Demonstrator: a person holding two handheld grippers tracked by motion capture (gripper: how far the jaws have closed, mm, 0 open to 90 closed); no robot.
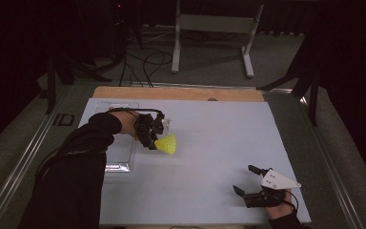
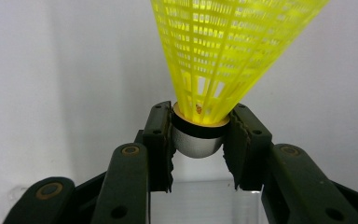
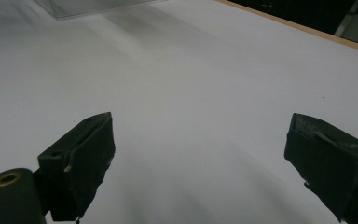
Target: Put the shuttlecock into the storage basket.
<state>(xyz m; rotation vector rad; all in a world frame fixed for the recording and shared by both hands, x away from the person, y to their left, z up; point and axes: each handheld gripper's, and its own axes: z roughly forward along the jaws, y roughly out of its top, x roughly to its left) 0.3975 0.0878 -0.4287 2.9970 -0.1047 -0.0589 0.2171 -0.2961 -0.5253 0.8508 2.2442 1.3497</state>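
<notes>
A yellow plastic shuttlecock (image 1: 167, 143) with a silver-white rounded cap (image 2: 196, 142) is held above the white table. My left gripper (image 1: 151, 139) is shut on its cap, the two black pads (image 2: 161, 140) pressing either side, and the yellow skirt (image 2: 223, 51) points away from the jaws. My right gripper (image 1: 247, 180) rests near the table's front right corner, its jaws wide apart with nothing between them; the bare white board (image 3: 191, 116) lies ahead of them.
A clear plastic tray (image 1: 119, 152) lies on the table's left side under my left forearm, and its edge (image 3: 88, 7) sits far off in the right gripper view. A wooden strip (image 1: 176, 93) runs along the far table edge.
</notes>
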